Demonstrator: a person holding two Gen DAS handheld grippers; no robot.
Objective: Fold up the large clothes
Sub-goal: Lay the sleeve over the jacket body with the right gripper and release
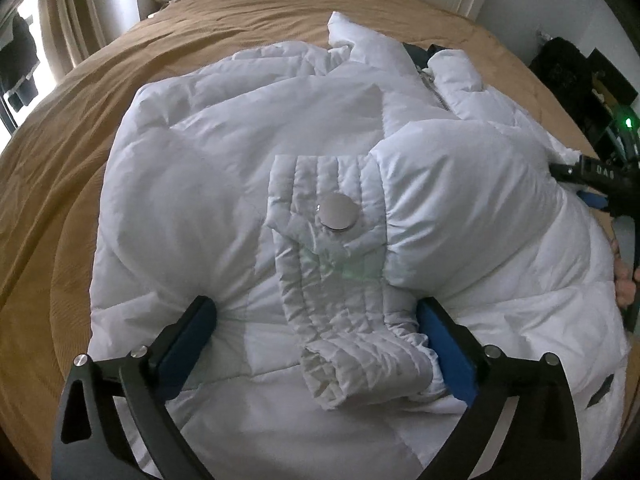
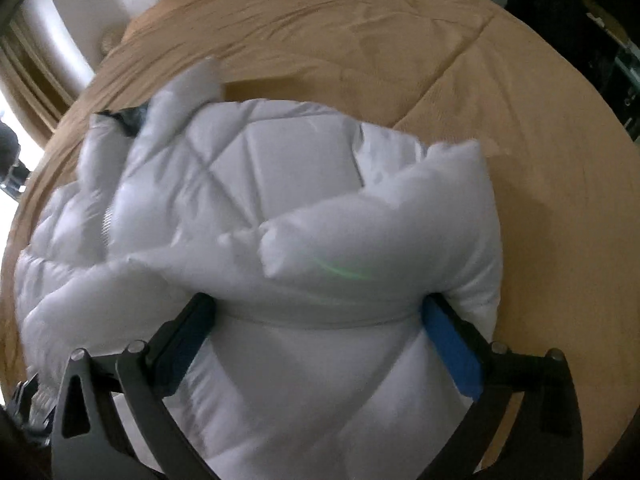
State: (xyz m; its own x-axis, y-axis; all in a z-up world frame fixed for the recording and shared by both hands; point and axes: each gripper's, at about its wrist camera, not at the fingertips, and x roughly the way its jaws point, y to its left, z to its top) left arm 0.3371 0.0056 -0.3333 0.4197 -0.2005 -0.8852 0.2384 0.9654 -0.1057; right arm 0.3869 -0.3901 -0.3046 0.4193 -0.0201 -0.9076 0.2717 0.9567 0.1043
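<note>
Tan bedspread fills the background; white puffer jacket centre frame, left gripper and right gripper both spread wide, grasping nothing.

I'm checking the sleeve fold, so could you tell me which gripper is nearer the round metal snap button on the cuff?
Left. The left gripper straddles the cuff just below the snap button. The right gripper is off at the jacket's far side edge.
</note>
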